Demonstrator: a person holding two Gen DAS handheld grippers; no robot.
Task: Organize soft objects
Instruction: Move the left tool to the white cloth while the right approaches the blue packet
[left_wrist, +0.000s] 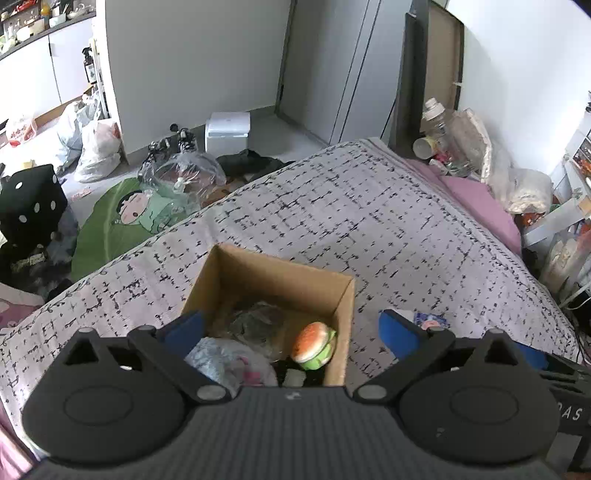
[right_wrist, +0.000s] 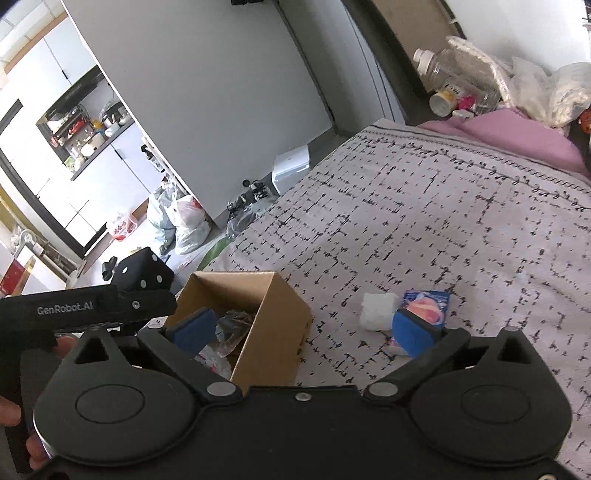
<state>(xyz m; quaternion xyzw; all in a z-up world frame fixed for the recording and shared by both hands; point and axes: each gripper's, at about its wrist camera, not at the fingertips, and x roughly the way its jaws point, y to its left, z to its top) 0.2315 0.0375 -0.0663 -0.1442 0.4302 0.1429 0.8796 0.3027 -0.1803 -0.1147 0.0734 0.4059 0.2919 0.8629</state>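
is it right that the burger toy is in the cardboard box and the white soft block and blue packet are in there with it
Not quite. The burger toy is in the cardboard box, but the white soft block and blue packet lie outside it on the bed cover, as the right wrist view shows.

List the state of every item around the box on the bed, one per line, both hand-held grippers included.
Brown cardboard box: open-topped, upright on the bed.
Orange-and-green burger-shaped soft toy: inside the box.
Crinkled clear plastic bag: inside the box.
White folded cloth: on the bedspread, outside the box.
Blue-and-pink packet: on the bedspread, beside the cloth.
Left hand-held gripper: open, empty.
Right hand-held gripper: open, empty.
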